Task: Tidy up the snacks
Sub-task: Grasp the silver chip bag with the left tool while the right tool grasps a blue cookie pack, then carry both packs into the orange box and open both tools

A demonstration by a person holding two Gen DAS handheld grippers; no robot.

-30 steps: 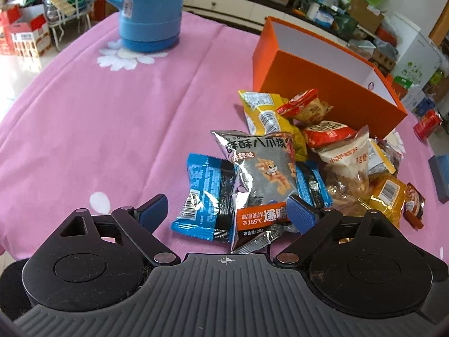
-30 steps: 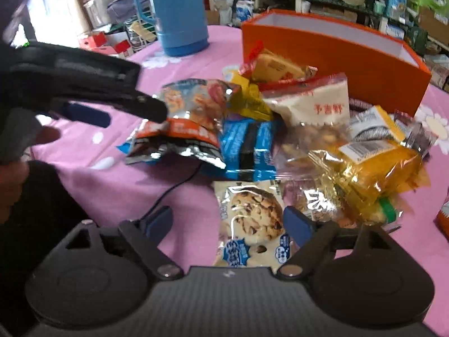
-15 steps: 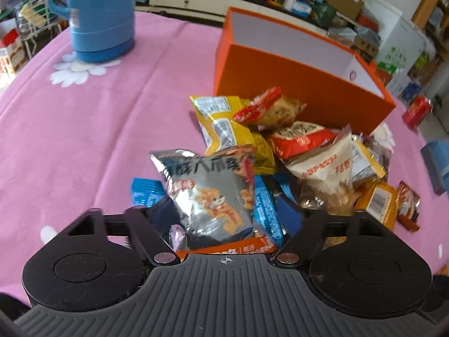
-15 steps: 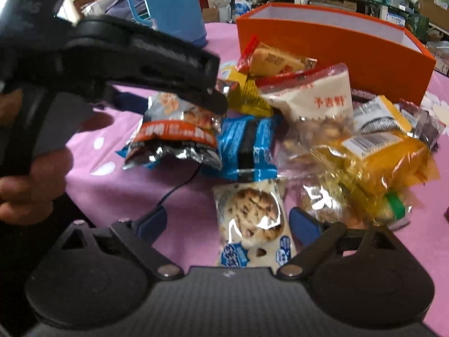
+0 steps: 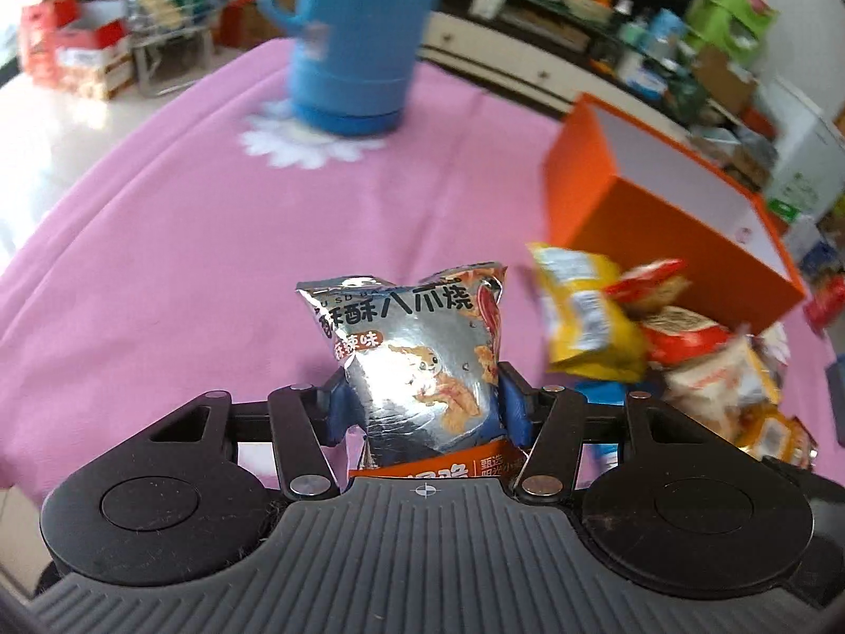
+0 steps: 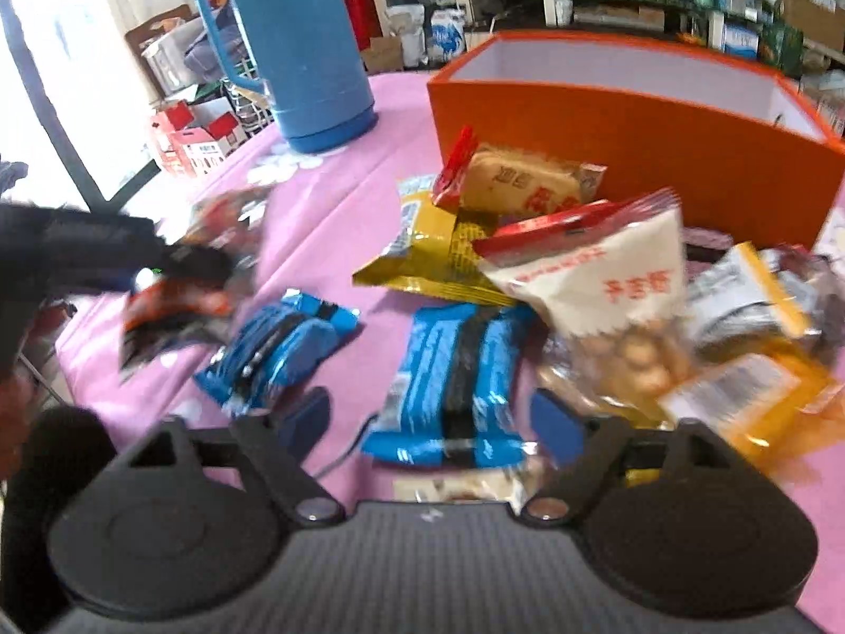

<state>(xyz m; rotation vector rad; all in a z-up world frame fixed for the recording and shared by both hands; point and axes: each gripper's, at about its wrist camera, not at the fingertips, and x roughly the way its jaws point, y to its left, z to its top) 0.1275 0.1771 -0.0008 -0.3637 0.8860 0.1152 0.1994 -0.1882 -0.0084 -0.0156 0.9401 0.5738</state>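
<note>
A crinkled silver foil snack packet with orange print is pinched upright between the closing blue pads of the left gripper, above the pink flowered tablecloth and well left of the open orange cardboard box. The right gripper is seen with its jaws closing around a blue-and-black wrapped biscuit pack lying flat on the cloth, though contact by the pads cannot be confirmed through the blur. A tall blue plastic thermos jug is stood at the far edge, beyond the heaped yellow, red and white packets.
</note>
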